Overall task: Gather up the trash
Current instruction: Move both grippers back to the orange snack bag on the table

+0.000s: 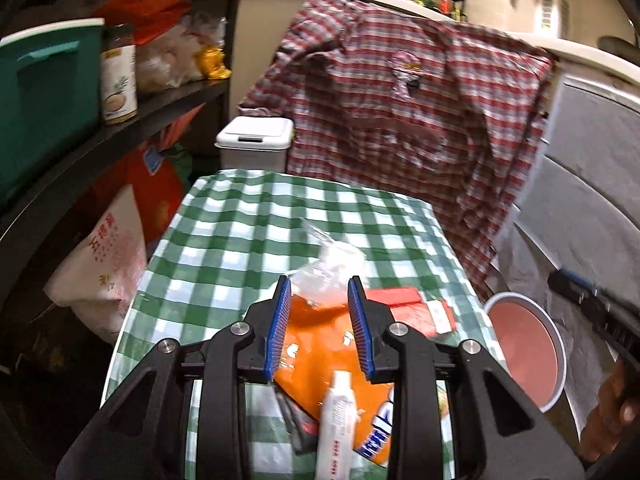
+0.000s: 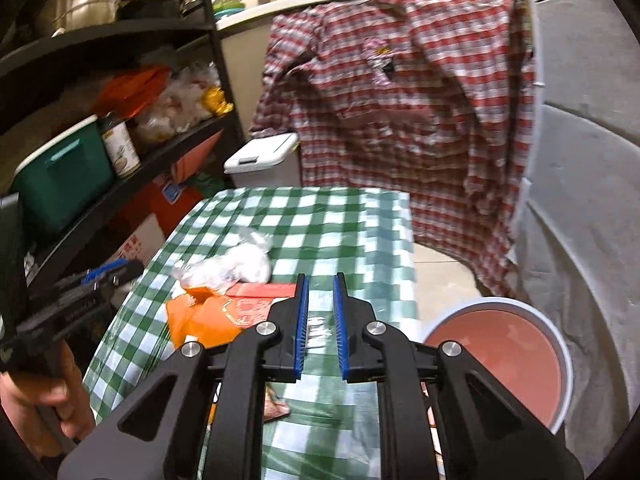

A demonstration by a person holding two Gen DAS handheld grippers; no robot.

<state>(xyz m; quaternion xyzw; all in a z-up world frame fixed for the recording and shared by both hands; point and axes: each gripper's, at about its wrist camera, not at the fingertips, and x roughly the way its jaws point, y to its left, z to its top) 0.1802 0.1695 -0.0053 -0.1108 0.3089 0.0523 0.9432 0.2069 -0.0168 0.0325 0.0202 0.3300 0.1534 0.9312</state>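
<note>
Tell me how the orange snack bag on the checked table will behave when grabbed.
The orange snack bag looks torn open and flattened, so probably light and floppy. Its glossy film may slip and crumple between pads. The white tube lying across it might roll off.

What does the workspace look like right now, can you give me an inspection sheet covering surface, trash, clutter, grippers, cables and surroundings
Surface: table under a green and white checked cloth.
Job's things: orange wrapper, clear plastic bag, red carton, white tube lie on the cloth; bin with pink liner stands beside the table.
Clutter: nothing seen beyond the trash.
Grippers: left gripper above the orange wrapper, jaws apart, nothing gripped; right gripper over bare cloth, jaws narrow, empty.
Cables: nothing seen.
Surroundings: plaid shirt hanging behind the table, white lidded bin, dark shelf with a green box and jar.
</note>
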